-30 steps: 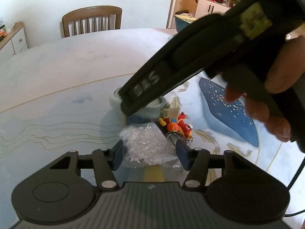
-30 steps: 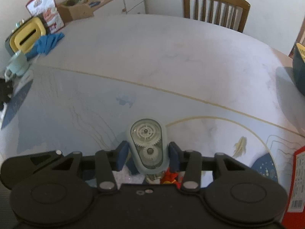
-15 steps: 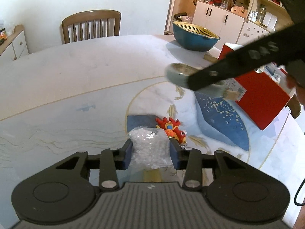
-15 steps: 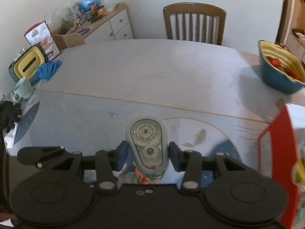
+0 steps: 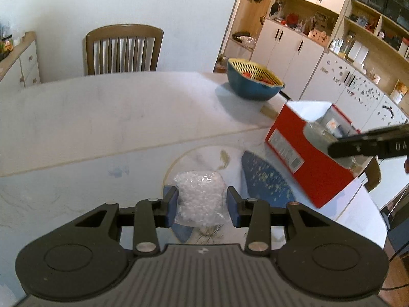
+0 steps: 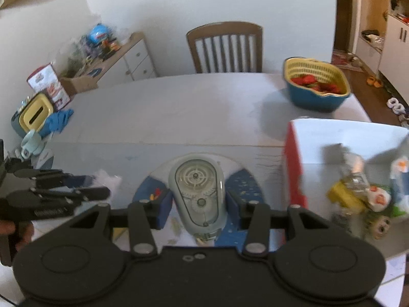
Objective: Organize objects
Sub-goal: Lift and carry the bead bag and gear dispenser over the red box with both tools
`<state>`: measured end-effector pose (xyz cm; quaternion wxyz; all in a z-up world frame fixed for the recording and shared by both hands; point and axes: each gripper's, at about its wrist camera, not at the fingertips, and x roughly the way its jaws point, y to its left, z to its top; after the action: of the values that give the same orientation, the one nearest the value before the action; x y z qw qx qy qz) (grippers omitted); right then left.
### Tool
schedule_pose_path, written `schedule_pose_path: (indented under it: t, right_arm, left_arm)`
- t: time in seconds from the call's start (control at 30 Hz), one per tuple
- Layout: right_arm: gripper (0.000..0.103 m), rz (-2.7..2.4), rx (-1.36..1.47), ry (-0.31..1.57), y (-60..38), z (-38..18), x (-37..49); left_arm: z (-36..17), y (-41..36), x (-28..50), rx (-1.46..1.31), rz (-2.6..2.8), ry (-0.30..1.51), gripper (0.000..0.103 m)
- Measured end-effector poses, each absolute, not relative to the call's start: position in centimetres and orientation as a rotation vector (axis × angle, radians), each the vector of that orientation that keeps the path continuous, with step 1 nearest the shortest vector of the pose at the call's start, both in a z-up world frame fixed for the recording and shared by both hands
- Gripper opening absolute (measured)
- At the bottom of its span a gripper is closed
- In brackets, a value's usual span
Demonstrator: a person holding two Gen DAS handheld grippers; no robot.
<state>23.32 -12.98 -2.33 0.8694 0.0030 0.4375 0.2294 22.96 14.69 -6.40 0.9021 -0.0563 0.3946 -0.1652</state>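
A wooden slat-back chair (image 5: 124,48) stands at the far side of the table (image 5: 107,110), against a white wall. On the far right, white cabinets (image 5: 288,48) sit below open wooden shelves (image 5: 370,23) crowded with small items. In the right wrist view a low white drawer unit (image 6: 133,58) stands far left, its top heaped with blurred clutter. A light teal mug (image 6: 30,144) sits at the table's left edge.
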Motion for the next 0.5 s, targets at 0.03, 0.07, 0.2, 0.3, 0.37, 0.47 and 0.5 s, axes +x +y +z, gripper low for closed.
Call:
schedule_pose_path:
  t: [0.03, 0.07, 0.2, 0.3, 0.37, 0.47, 0.5]
  right_arm:
    - [0.045, 0.471, 0.008, 0.910, -13.6, -2.1, 23.2]
    - [0.045, 0.464, 0.011, 0.906, -14.2, -1.8, 23.1]
    - [0.045, 0.439, 0.023, 0.883, -17.1, -1.0, 22.9]
    - [0.045, 0.413, 0.033, 0.869, -19.5, -0.6, 23.0]
    - [0.045, 0.397, 0.043, 0.863, -21.2, -0.5, 23.2]
    - [0.045, 0.370, 0.056, 0.854, -23.6, -0.4, 23.5]
    - [0.045, 0.363, 0.063, 0.851, -24.5, -0.4, 23.7]
  left_arm:
    - [-5.9, 14.5, 23.1, -0.118, -0.340, 0.813, 0.039]
    - [-5.4, 14.3, 23.2, -0.117, -0.338, 0.809, 0.039]
    - [-3.8, 13.0, 23.7, -0.109, -0.335, 0.789, 0.039]
    - [-2.7, 11.8, 24.2, -0.118, -0.334, 0.780, 0.039]
    - [-2.1, 10.7, 24.6, -0.118, -0.331, 0.779, 0.039]
    - [-1.4, 8.9, 25.2, -0.108, -0.331, 0.773, 0.039]
    - [-1.2, 8.3, 25.4, -0.104, -0.332, 0.771, 0.039]
